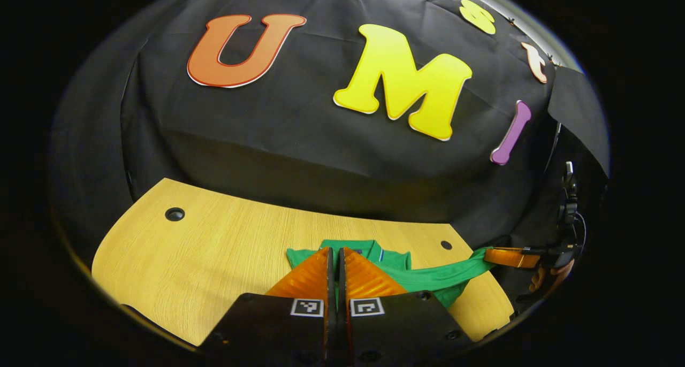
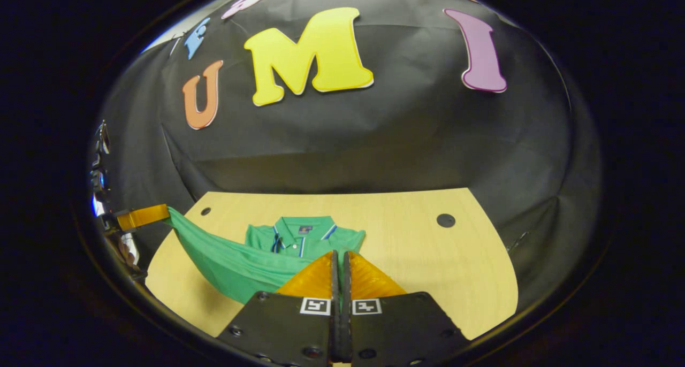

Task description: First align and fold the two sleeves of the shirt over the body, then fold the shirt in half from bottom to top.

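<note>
In the left gripper view, your left tool (image 1: 336, 260) sits low over the wooden bench (image 1: 214, 249), its two fingers (image 1: 307, 276) pressed close together with only a thin slit between them. Green cloth shows in that slit and just beyond the tips, so the tool looks to be pinching the near edge of the shirt (image 1: 396, 268). The shirt lies on the bench right ahead of the tips, collar (image 1: 350, 245) toward the black cloth wall. From its body a band of green cloth stretches off to the right and rises from the bench to the right tool (image 1: 511, 257), which grips its end at the bench's right edge; part of a hand (image 1: 551, 276) shows behind that tool. Two round holes (image 1: 174, 214) mark the bench top, one far left and one near the shirt's right side.

In the right gripper view, your right tool (image 2: 340, 262) also has its fingers (image 2: 369, 278) drawn together, with a narrow gap, and green cloth meets the tips, so it seems to be pinching the shirt's (image 2: 299, 238) hem. The shirt lies in the middle of the bench (image 2: 428, 249), its striped collar (image 2: 302, 228) facing the wall. A lifted sweep of cloth sags from your tips across to the left tool (image 2: 144, 215), which holds the other end up off the bench at the left edge. A dark round hole (image 2: 445, 220) lies well to the right of the shirt.
</note>
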